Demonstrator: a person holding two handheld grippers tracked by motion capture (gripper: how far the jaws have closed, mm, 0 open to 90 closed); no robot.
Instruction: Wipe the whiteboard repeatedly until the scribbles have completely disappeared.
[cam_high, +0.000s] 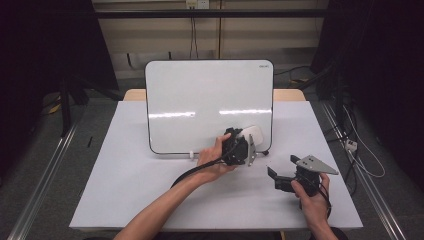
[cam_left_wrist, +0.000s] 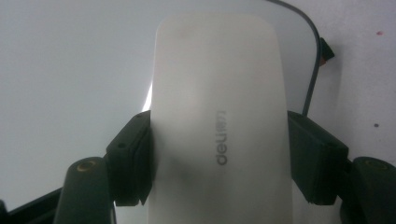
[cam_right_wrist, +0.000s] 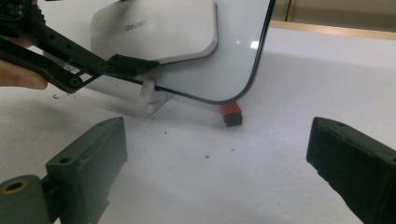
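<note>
Two grippers were up: left gripper (cam_high: 246, 146) pinched a white rounded plastic whiteboard eraser (cam_left_wrist: 219, 121) by its long sides, flat against the lower right of the upright black-rimmed whiteboard (cam_high: 200, 95), probably for wiping. Right gripper (cam_high: 281, 172) sat spread and empty above the white table (cam_high: 125, 190), likely waiting. Eraser's pad face was hidden; board looked clean, marks too faint to judge.

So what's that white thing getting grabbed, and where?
The left hand-held gripper pinches a white whiteboard eraser across its two long sides, near the printed end. The right hand-held gripper holds nothing.
</note>
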